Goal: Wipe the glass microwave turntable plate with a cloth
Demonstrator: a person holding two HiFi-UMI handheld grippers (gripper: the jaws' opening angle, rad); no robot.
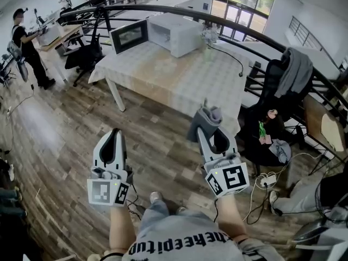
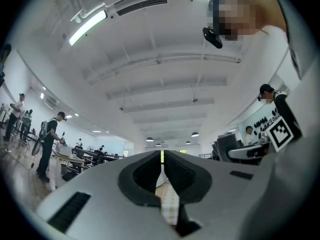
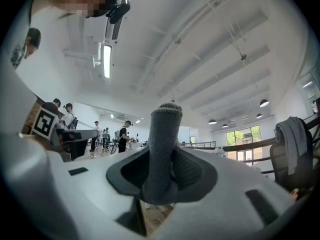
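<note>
Right gripper (image 1: 209, 125) clenched gray cloth (image 3: 162, 144); left gripper (image 1: 116, 133) pinched together, seemingly empty. Needed to step up to microwave (image 1: 175, 34), grip kept firm.

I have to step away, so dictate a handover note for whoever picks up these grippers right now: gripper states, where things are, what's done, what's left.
Left gripper: shut, empty.
Right gripper: shut on the grey cloth, which stands up out of the jaws.
Microwave sits on the table ahead, door open; both grippers are well short of it. The glass plate does not show in any view.
Done: cloth gripped.
Left: step to the table, find the plate, wipe it.
</note>
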